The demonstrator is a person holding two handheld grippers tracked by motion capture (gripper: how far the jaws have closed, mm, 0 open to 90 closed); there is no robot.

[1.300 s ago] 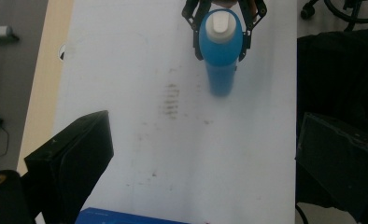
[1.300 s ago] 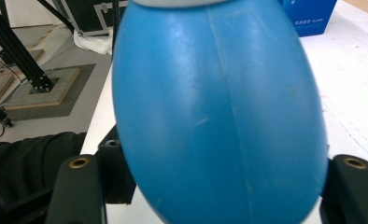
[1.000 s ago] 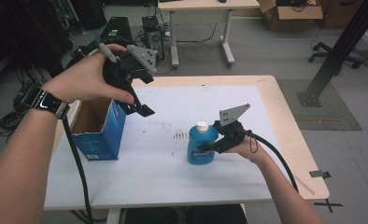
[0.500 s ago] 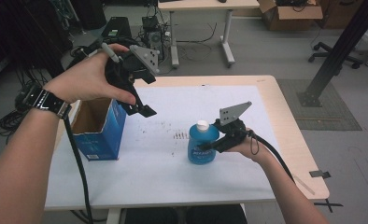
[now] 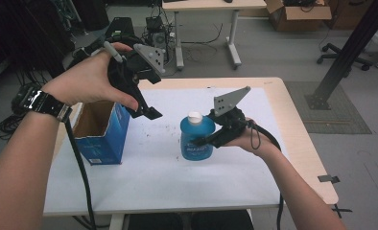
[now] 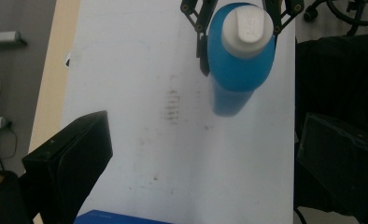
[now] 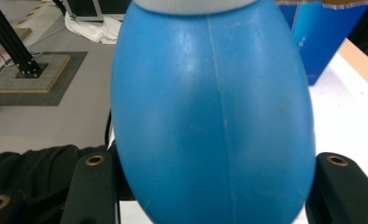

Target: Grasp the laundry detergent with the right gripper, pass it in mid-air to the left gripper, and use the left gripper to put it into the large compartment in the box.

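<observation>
Gripping the round blue plastic bottle (image 5: 197, 138) mid-table, right gripper (image 5: 202, 142) clamped, left gripper (image 5: 147, 113) raised, jaws apart, beside open blue cardboard box (image 5: 102, 132), label unreadable.

blue bottle's (image 7: 210, 116) cap cropped

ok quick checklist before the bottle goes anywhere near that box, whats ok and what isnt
1. Right gripper closed on the blue bottle: ok, a jaw sits on each side of its body in the right gripper view.
2. White cap on the bottle: ok.
3. Bottle upright: ok, it stands on the white table top.
4. Blue box open at the top: ok, flaps up and inside visible.
5. Box empty enough to take the bottle: cannot tell, its bottom is hidden.
6. Left gripper out of the way: not ok, it hangs open and empty between box and bottle.
</observation>
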